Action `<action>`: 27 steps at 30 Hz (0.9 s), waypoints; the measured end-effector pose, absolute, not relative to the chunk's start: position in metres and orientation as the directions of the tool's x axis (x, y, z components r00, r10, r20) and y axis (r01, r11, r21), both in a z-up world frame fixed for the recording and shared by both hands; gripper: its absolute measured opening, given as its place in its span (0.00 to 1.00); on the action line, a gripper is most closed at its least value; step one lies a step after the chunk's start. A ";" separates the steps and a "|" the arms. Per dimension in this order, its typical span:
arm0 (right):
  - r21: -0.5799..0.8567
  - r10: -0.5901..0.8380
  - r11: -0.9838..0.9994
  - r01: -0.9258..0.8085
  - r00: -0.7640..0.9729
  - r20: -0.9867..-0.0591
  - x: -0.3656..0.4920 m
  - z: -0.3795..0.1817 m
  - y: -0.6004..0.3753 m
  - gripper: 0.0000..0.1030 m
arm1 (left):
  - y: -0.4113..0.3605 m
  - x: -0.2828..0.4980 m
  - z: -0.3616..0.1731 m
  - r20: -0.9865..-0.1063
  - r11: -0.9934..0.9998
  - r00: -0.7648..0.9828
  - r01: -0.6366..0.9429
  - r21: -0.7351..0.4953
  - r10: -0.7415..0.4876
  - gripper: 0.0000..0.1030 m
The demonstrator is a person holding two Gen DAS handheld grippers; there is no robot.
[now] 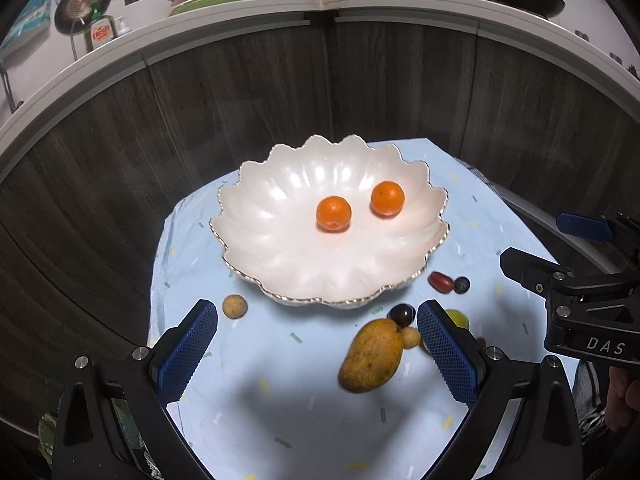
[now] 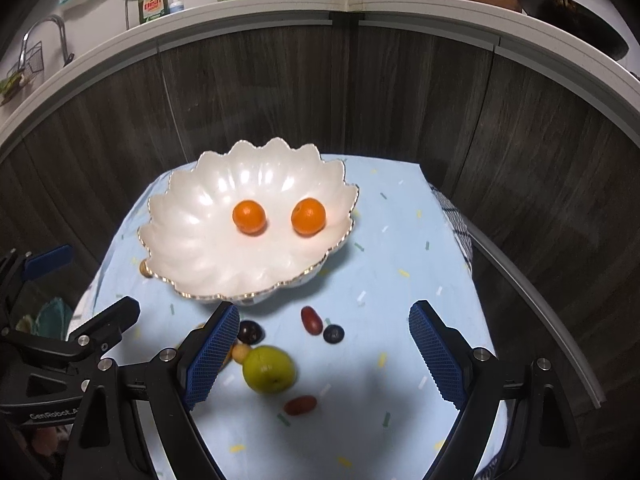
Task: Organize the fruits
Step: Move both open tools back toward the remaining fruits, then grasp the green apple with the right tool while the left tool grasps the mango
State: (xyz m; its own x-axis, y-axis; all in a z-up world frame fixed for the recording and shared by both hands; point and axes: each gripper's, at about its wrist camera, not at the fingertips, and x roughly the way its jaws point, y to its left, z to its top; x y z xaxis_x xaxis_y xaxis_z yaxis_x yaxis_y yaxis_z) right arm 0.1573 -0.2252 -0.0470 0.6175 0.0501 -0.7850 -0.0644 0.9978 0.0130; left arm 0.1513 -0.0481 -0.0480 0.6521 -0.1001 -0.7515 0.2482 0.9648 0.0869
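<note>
A white scalloped bowl (image 1: 280, 260) (image 2: 200, 264) with a gold rim holds two oranges (image 1: 333, 213) (image 2: 249, 217), side by side. Loose fruit lies on the blue cloth in front of it: a yellow mango (image 1: 372, 356), a small brown round fruit (image 1: 235, 306), a dark plum (image 1: 401, 314) (image 2: 250, 332), a green apple (image 2: 269, 369), a red grape (image 2: 311, 320), a blueberry (image 2: 333, 334) and a red oval fruit (image 2: 300, 405). My left gripper (image 1: 318, 344) is open above the cloth, the mango between its fingers but untouched. My right gripper (image 2: 324, 352) is open over the apple and grapes.
The small table is covered with a light blue cloth (image 1: 280, 420) (image 2: 400, 260) and stands against dark wood cabinet doors (image 1: 240, 100). A counter above carries dishes, pans and a dish soap bottle (image 2: 155, 4). A checked towel (image 2: 456, 216) hangs at the table's right edge.
</note>
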 end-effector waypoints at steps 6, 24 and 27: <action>0.005 0.050 0.997 -0.077 0.599 -0.799 0.148 -0.060 -0.225 0.85 | -0.051 0.144 -0.061 -0.764 0.958 0.636 0.272 0.091 -0.108 0.99; 0.025 0.093 0.991 -0.134 0.538 -0.838 0.141 -0.096 -0.218 0.85 | -0.061 0.132 -0.106 -0.807 0.923 0.572 0.373 0.095 -0.149 0.95; 0.038 0.111 0.988 -0.148 0.521 -0.846 0.143 -0.101 -0.214 0.85 | -0.062 0.135 -0.115 -0.817 0.920 0.555 0.382 0.086 -0.155 0.94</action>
